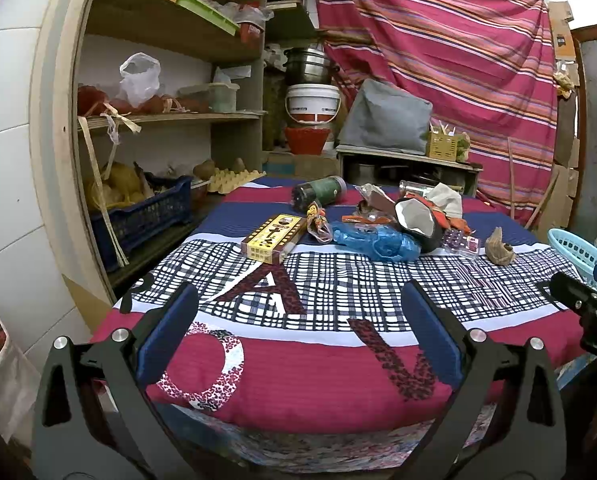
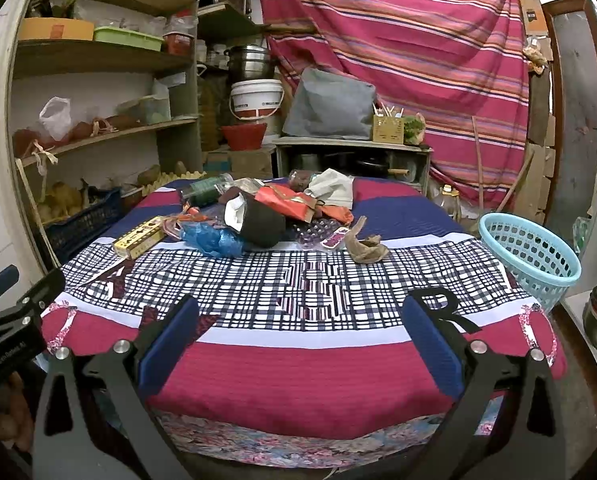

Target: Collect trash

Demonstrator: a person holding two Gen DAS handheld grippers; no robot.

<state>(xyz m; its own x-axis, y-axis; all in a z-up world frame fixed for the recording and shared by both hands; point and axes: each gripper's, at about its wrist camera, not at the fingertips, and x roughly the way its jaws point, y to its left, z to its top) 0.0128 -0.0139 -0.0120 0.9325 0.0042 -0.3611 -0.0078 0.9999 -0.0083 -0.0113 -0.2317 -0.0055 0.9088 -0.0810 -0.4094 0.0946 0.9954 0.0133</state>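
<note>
From the left wrist view, the left gripper (image 1: 298,328) hangs over the near edge of the table (image 1: 318,376), its blue fingers (image 1: 166,332) spread wide with nothing between them. All the trash lies well ahead of the fingertips, across the checked band of the cloth: a yellow box (image 1: 272,237) ahead and slightly left, a blue plastic bag (image 1: 372,242) ahead and a little right of centre, a black-and-white pouch (image 1: 416,220) touching the bag from behind, a dark jar (image 1: 318,193) lying on its side further back, and a brown crumpled scrap (image 1: 498,247) off on its own ahead of the right finger. Only a sliver of the blue basket (image 1: 574,250) shows at the far right.

From the right wrist view, the right gripper (image 2: 298,328) is likewise released and empty, fingers (image 2: 430,334) parted above the near red stripe. The heap sits ahead and to the left of the fingers; the brown scrap (image 2: 364,246) is nearly straight ahead, apart from the rest. The basket (image 2: 532,258) stands ahead and to the right of the right finger, at the table's edge, and what I can see of its inside holds nothing.

By my reckoning the collecting has not started: every piece is on the cloth, neither tool has touched anything, and the whole pile is left to go into the basket.
</note>
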